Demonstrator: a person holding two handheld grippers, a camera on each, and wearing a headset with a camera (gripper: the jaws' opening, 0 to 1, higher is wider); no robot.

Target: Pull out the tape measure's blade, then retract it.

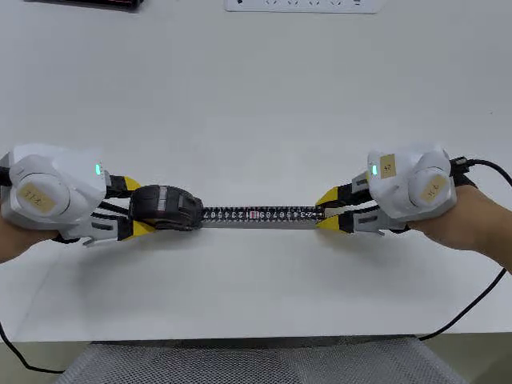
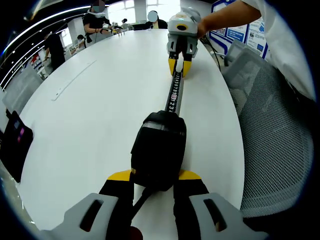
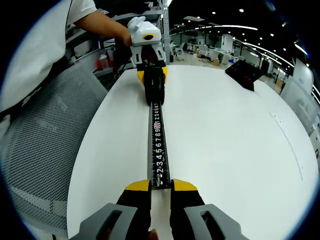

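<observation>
The tape measure lies stretched across the near part of the white workbench (image 1: pixel 256 104), between the two grippers. Its chunky black case (image 1: pixel 166 208) sits at the left, clamped between the yellow-tipped jaws of the left gripper (image 1: pixel 138 208), which close on its two sides. The blade (image 1: pixel 260 214) runs straight out of the case to the right. It is a dark strip with white numerals and a red mark about midway along. The far end of the blade is pinched between the jaws of the right gripper (image 1: pixel 328 211), which stand nearly closed on it. The right gripper view shows the numerals beginning right at those jaw tips, so the end hook is hidden between them. The blade hangs low and level over the bench, though I cannot tell whether it touches the surface. Nothing lies across its path, and the bench around it is bare. A white power strip (image 1: pixel 300 5) is cut off by the far edge of the head view, as is a dark object (image 1: pixel 88 3) toward the far left. A black cable (image 1: pixel 472 304) trails from the right gripper over the near edge of the bench, where the grey mesh of a chair (image 1: pixel 240 364) shows below. In the left gripper view a black device (image 2: pixel 15 145) rests at the bench's edge, half cut off. A few people (image 2: pixel 97 22) stand well beyond the bench, too small to make out.
</observation>
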